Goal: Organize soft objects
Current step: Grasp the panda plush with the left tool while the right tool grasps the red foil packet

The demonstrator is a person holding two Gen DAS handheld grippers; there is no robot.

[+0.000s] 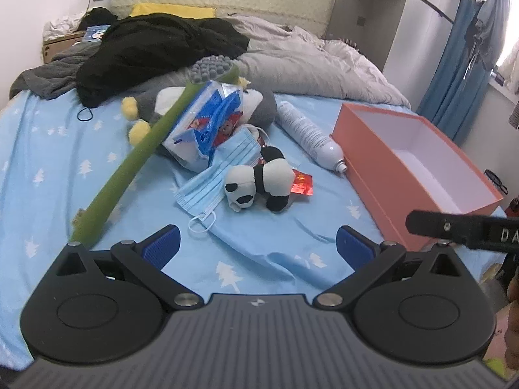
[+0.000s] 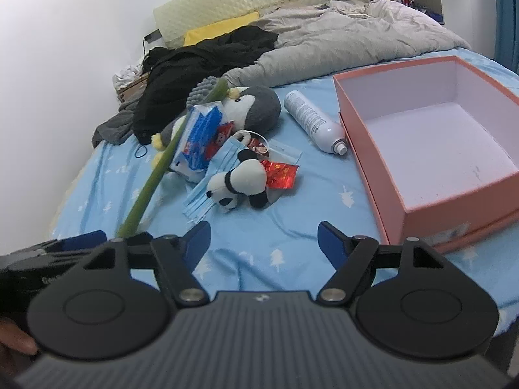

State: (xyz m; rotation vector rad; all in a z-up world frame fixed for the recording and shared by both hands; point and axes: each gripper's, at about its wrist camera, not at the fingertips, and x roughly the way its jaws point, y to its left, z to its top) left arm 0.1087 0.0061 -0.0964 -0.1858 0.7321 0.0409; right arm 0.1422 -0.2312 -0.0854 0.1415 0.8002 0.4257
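A small panda plush (image 1: 259, 183) (image 2: 241, 183) lies on the blue bedsheet in a pile with a blue face mask (image 1: 211, 181) (image 2: 207, 188), a tissue pack (image 1: 207, 123) (image 2: 201, 139) and a grey penguin plush (image 1: 256, 103) (image 2: 253, 105). A long green foam stick (image 1: 136, 159) (image 2: 155, 168) leans across the pile. An empty orange box (image 1: 382, 162) (image 2: 373, 149) stands to the right. My left gripper (image 1: 258, 248) is open and empty, just short of the panda. My right gripper (image 2: 262, 241) is open and empty, also short of the panda.
A white spray bottle (image 1: 308, 136) (image 2: 314, 120) lies between the pile and the box. A red foil packet (image 1: 301, 183) (image 2: 280, 173) sits by the panda. Black clothes (image 1: 155, 48) (image 2: 201, 61) and a grey duvet (image 1: 318, 61) (image 2: 340, 35) cover the far bed.
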